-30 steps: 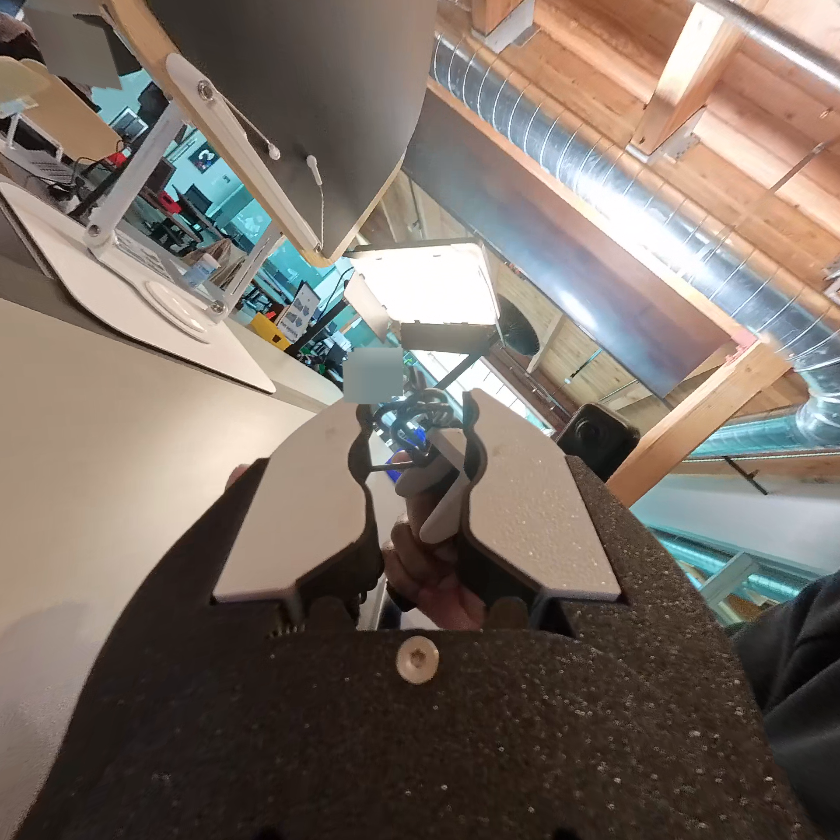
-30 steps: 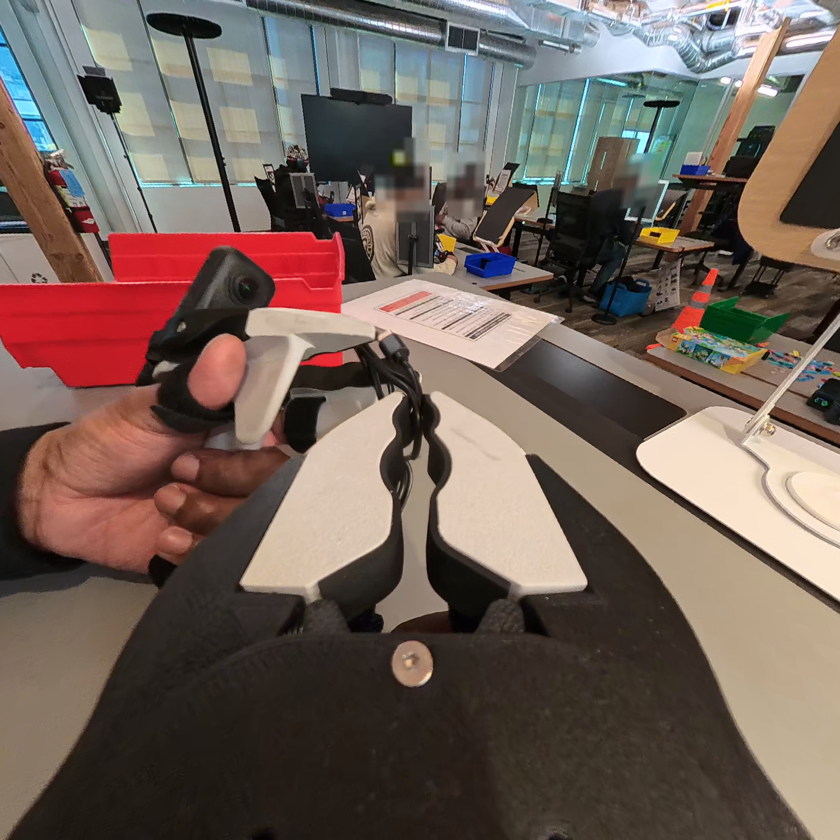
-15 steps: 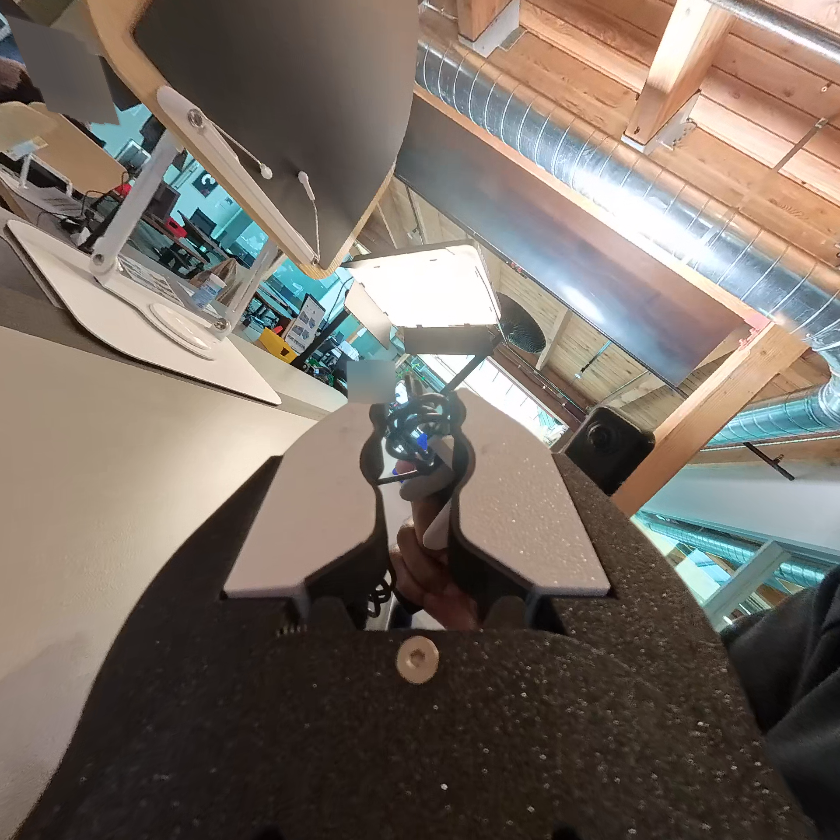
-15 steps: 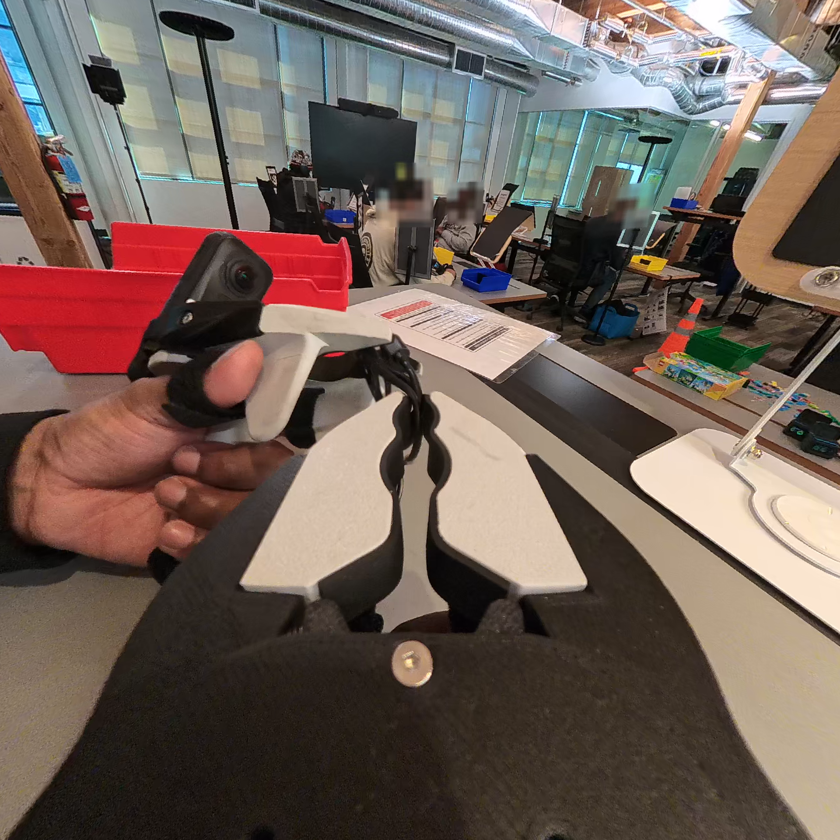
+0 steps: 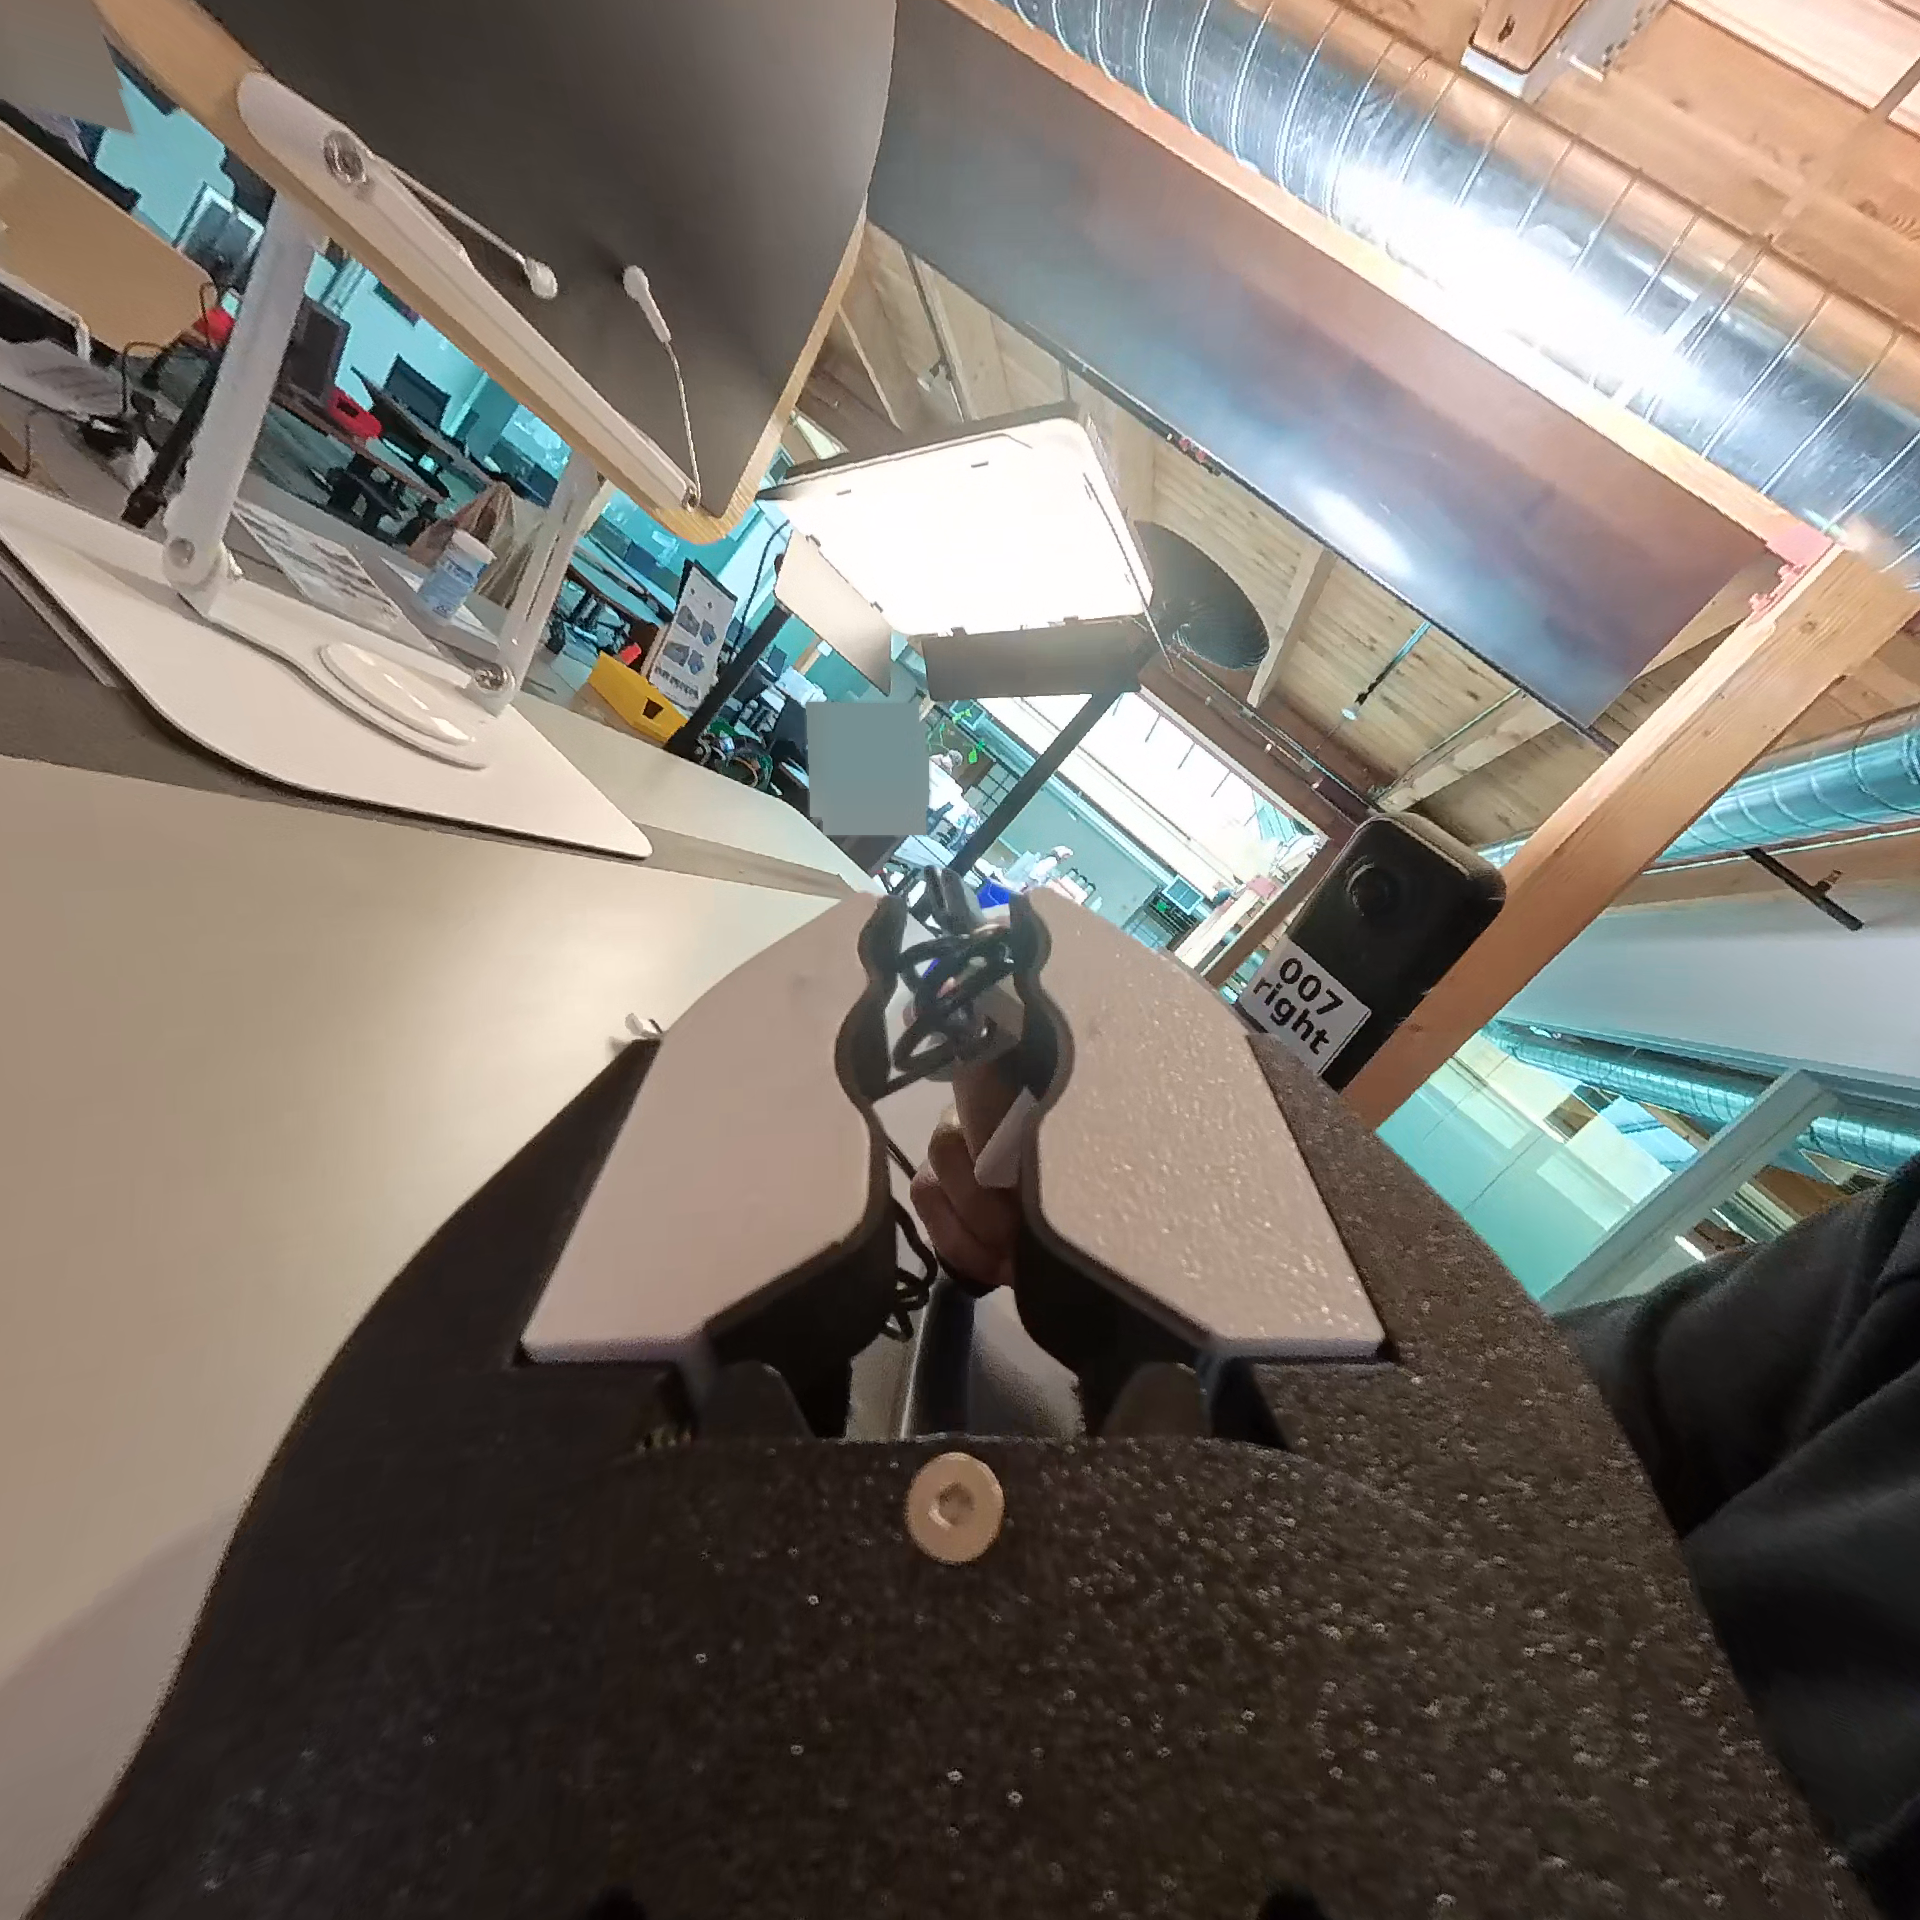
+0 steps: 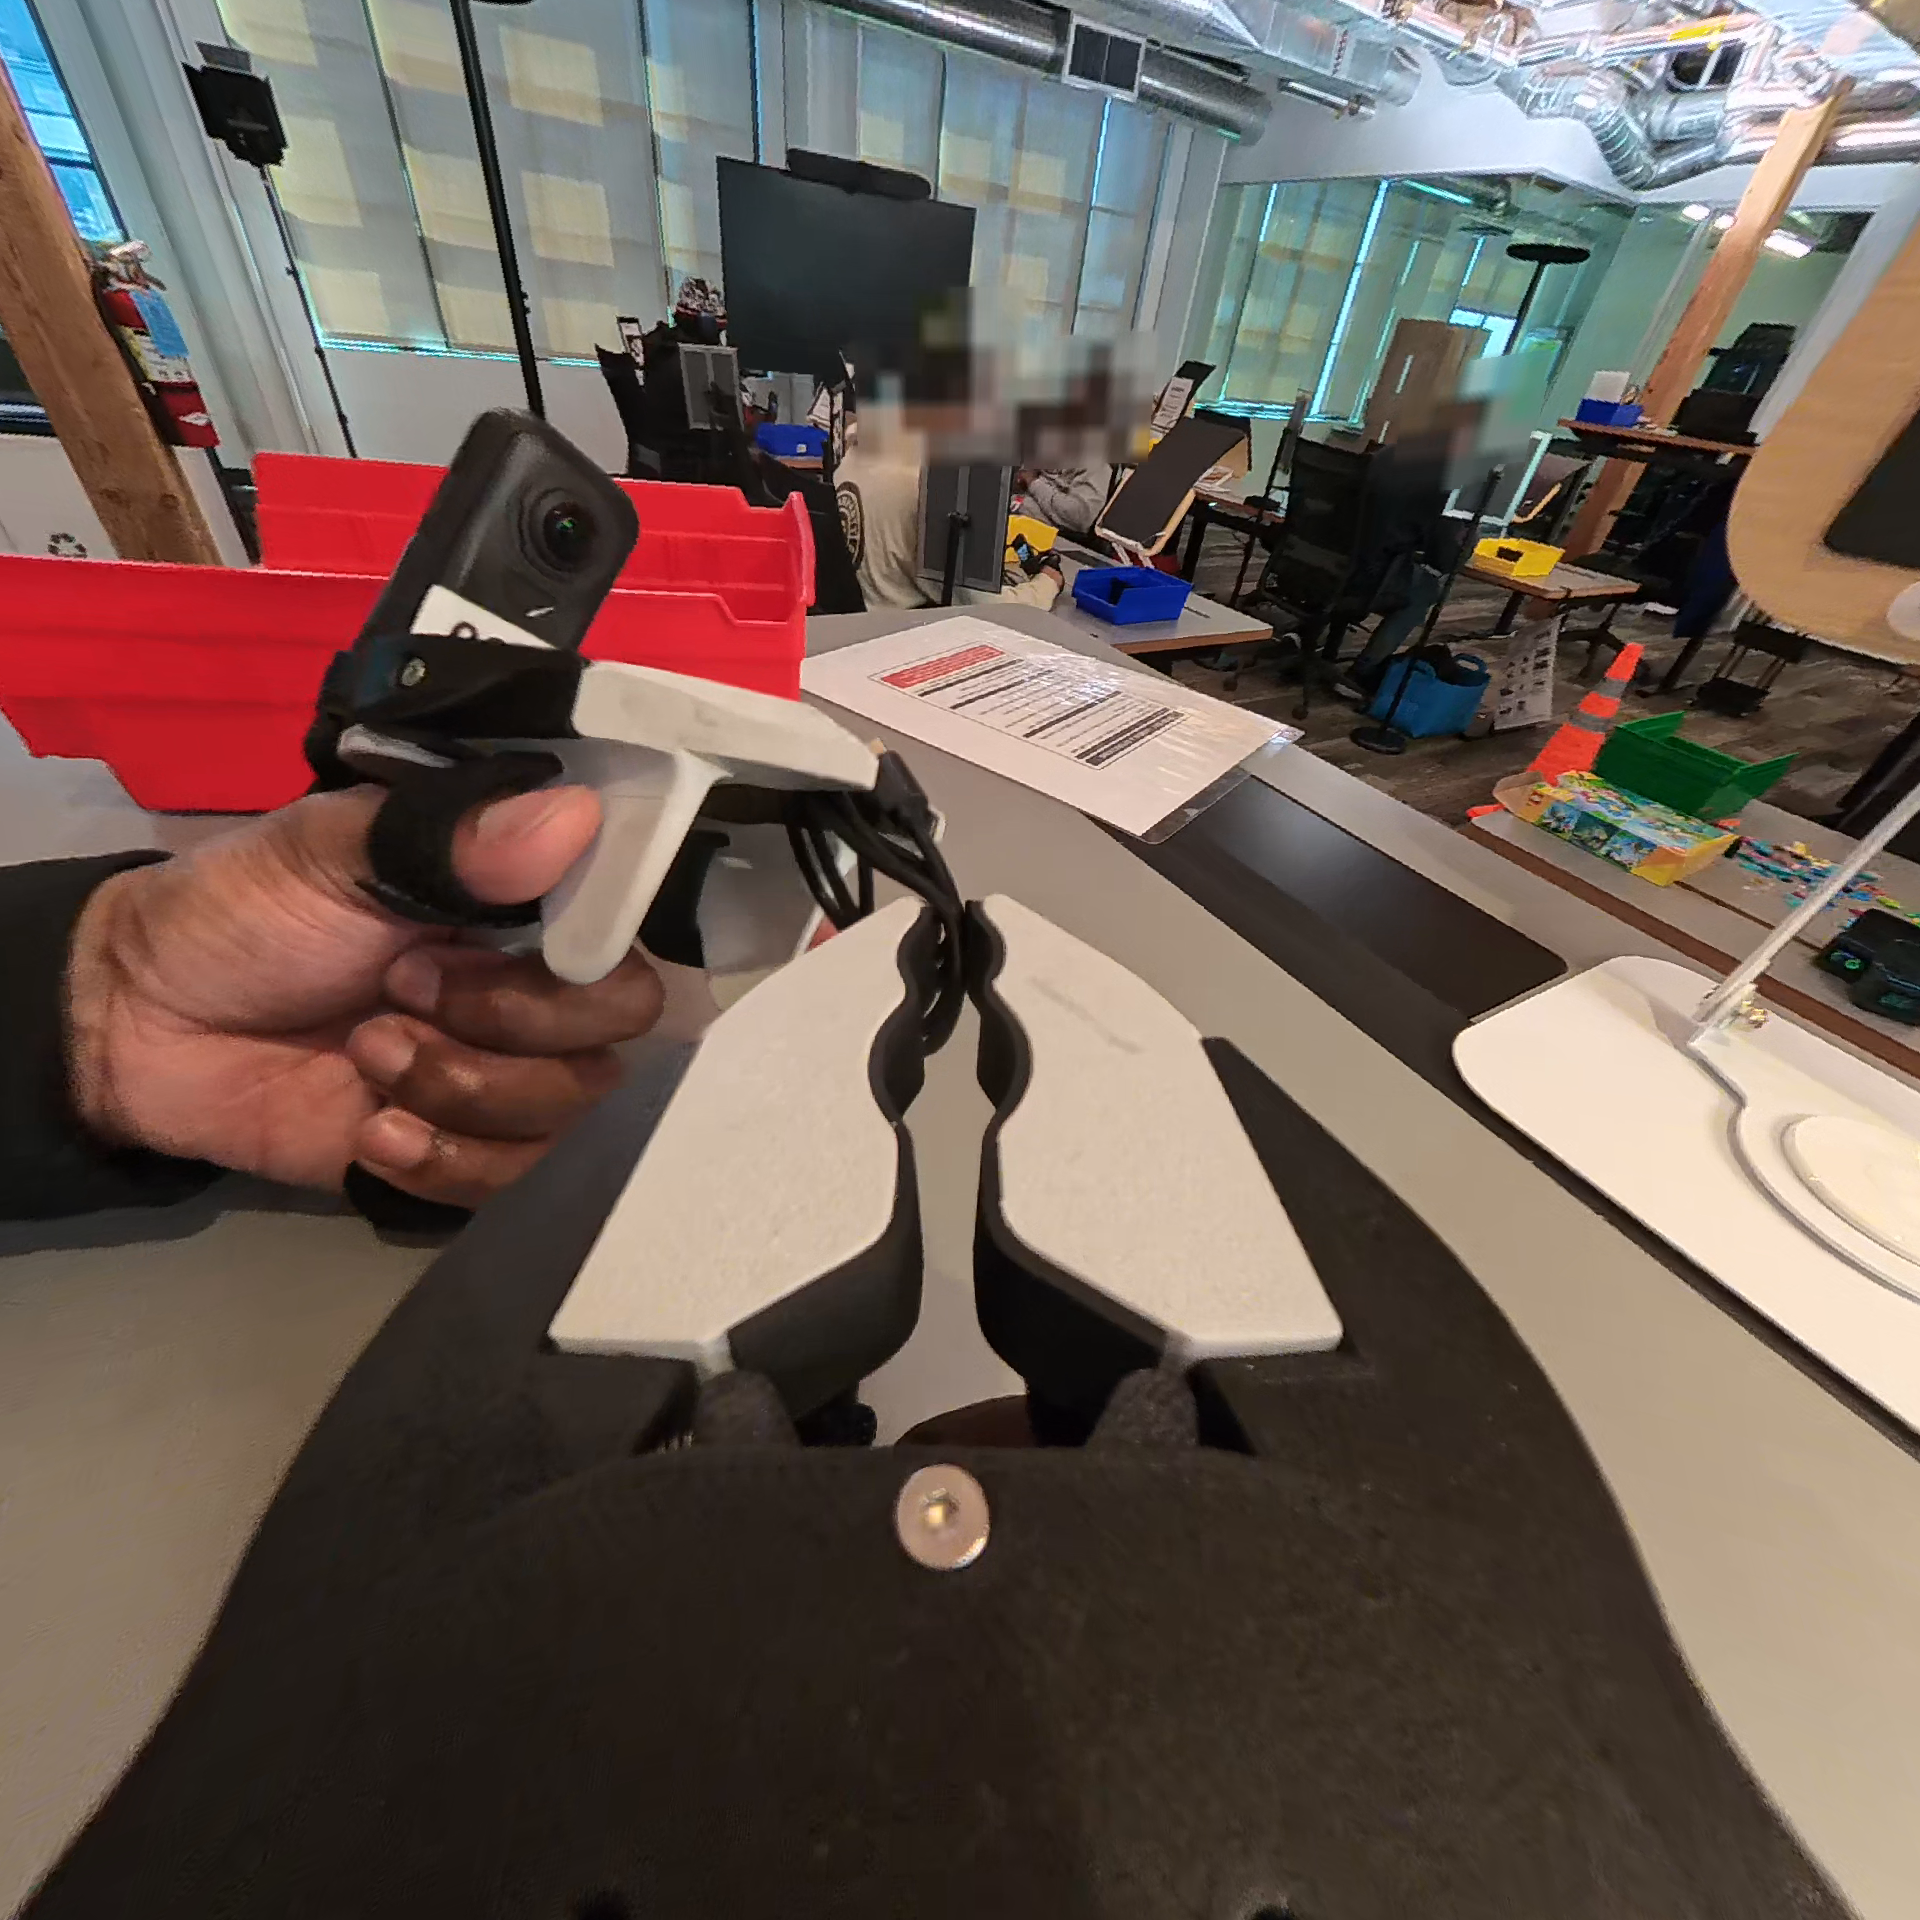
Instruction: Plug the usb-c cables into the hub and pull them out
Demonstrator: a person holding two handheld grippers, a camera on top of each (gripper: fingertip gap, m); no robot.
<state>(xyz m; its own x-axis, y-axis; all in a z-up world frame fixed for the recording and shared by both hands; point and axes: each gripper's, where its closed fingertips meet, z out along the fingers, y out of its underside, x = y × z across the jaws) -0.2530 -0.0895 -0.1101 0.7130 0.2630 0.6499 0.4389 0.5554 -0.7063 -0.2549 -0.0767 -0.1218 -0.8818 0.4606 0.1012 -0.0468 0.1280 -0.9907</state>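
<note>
While both grippers' fingers (image 6: 940,1023) pinch the black cable bundle (image 6: 883,842), plug ends tangled, hub hidden.

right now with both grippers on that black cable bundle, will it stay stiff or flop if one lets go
Probably flop: the black cable bundle is thin, sagging in loose loops between the left gripper and right gripper. It looks light, so it should dangle rather than drag. The tangled loops could snag.

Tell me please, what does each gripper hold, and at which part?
The right gripper pinches black cables at their looped middle, near its tips. The left gripper pinches the same bundle; where exactly cannot be told.
</note>
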